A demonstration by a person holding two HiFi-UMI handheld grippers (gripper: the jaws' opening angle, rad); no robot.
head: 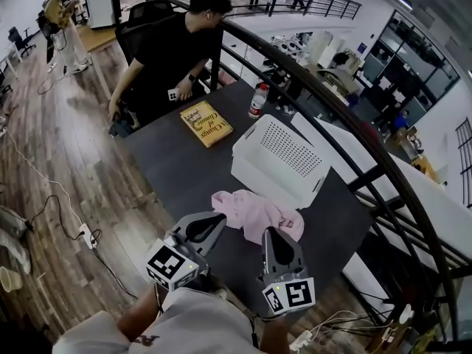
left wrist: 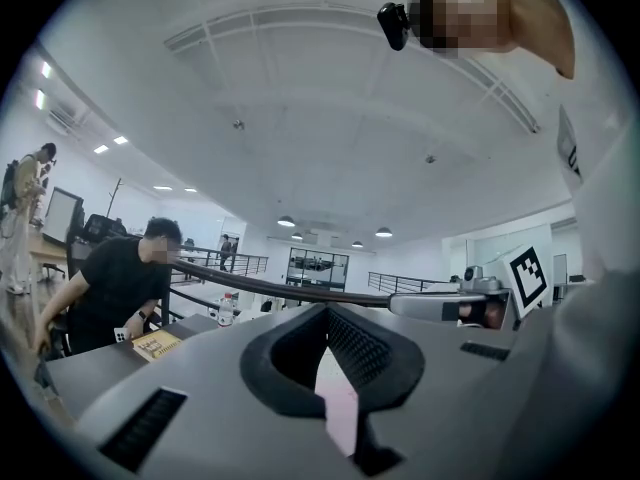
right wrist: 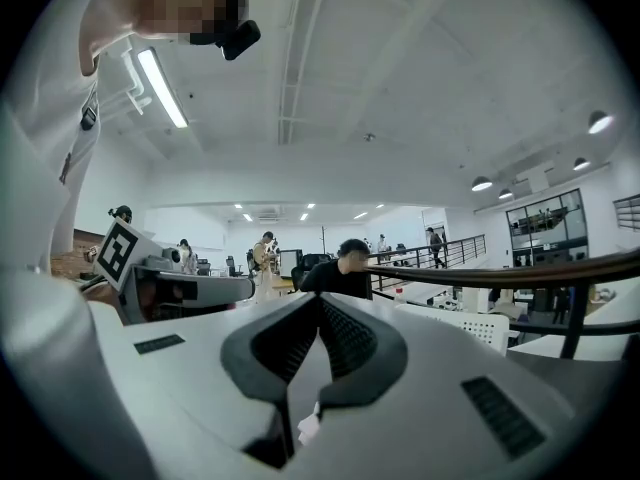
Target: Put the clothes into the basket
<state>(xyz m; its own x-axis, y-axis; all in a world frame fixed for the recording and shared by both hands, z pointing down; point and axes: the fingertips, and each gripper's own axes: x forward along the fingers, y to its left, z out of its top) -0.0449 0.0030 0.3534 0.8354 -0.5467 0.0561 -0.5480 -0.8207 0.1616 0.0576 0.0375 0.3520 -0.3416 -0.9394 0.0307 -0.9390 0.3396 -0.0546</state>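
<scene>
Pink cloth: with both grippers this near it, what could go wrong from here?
Both the left gripper and right gripper have their jaws shut; pushing in like this would likely shove the cloth instead of grasping it. The basket sits close to the table edge by the railing, so a nudge might slide it off.

Evenly bright indoors; fisheye warping, dark corners.
</scene>
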